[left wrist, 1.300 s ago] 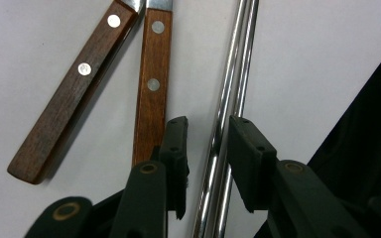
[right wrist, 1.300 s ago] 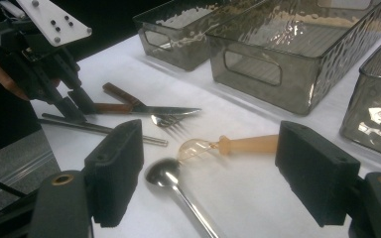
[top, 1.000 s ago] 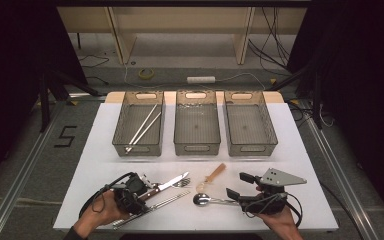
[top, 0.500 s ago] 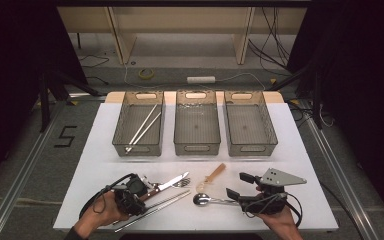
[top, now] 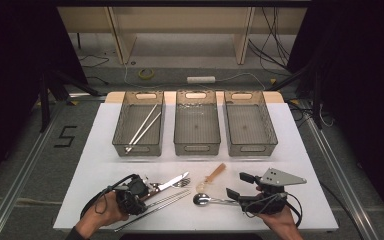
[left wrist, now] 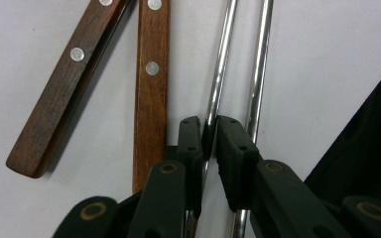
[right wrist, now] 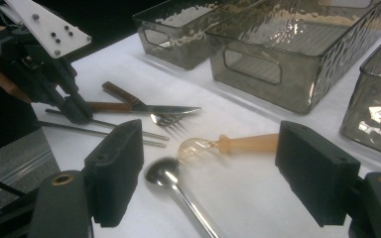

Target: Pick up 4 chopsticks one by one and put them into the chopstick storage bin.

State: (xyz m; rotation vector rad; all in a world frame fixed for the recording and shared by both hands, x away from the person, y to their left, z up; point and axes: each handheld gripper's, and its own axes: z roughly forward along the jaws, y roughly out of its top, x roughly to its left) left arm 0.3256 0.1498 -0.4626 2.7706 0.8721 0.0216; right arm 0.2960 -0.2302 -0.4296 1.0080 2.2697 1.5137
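Observation:
My left gripper (top: pixel 151 194) lies low at the table's front left, and its jaws have just been closing. In the left gripper view its pads (left wrist: pixel 193 144) pinch one metal chopstick (left wrist: pixel 223 54); the second chopstick (left wrist: pixel 260 59) runs just outside the right jaw. Two wooden handles (left wrist: pixel 151 74) lie to the left, belonging to a knife (top: pixel 172 182) and a fork (top: pixel 182 183). My right gripper (top: pixel 236 185) stands open at the front right, its jaws (right wrist: pixel 211 144) wide on either side of a metal spoon (right wrist: pixel 166 176).
A clear spoon with an amber handle (top: pixel 214 175) lies between the grippers. Three grey bins stand in a row behind: the left bin (top: pixel 121 145) holds two chopsticks (top: pixel 142 127), while the middle bin (top: pixel 196 150) and right bin (top: pixel 252 150) hold nothing.
Both hands have kept their places. Nothing on the table has visibly shifted in the high view.

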